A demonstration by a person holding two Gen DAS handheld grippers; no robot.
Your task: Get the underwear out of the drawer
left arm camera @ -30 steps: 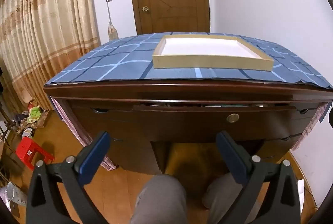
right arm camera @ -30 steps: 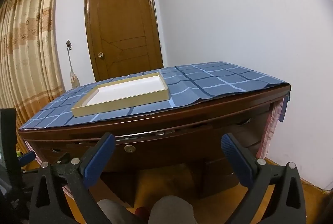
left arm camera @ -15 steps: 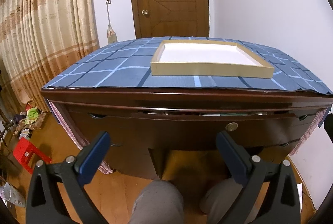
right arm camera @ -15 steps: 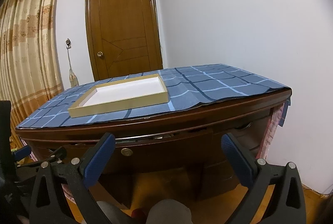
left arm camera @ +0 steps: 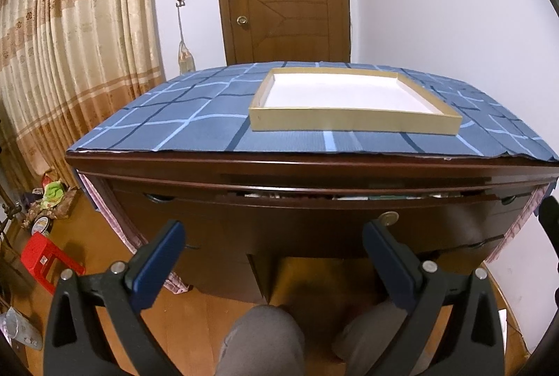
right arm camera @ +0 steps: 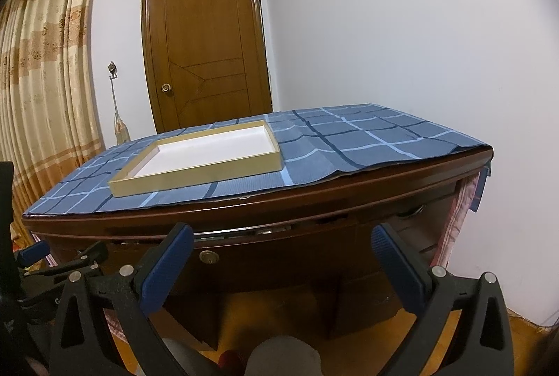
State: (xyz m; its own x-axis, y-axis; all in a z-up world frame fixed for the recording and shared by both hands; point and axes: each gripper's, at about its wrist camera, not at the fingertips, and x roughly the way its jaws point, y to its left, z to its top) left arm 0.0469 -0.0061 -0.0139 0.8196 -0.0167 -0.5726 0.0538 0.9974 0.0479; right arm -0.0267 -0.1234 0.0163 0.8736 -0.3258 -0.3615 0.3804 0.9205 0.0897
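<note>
**Both tongs spread and empty, drawer barely ajar**

Left tongs (left arm camera: 269, 257) held wide apart, gripping nothing, hanging in front of the desk over a knee (left arm camera: 262, 337) in grey cloth. Right tongs (right arm camera: 281, 257) likewise spread and empty, set further to the right and aimed at the same front; left tongs also glimpsed at the left edge of the right view.

Just beyond, the drawer (left arm camera: 314, 218): a dark wooden front with a round brass lock (left arm camera: 389, 218), pulled out only a crack under the desk top. Underwear not yet identifiable; only a thin strip of pale and greenish contents (left arm camera: 363, 197) showing through the gap, too narrow to tell apart.

Probable step: opening the drawer fully before any reach inside. Best done by hooking one finger of a tong over the top edge of the front, near the middle, and pulling straight toward the knees to avoid jamming. Worth keeping the other tong free and clear for the pick.

Farther off, on the blue checked cloth (left arm camera: 195, 128), a shallow tray (left arm camera: 353, 123) with a white floor, empty, a likely landing spot.
</note>
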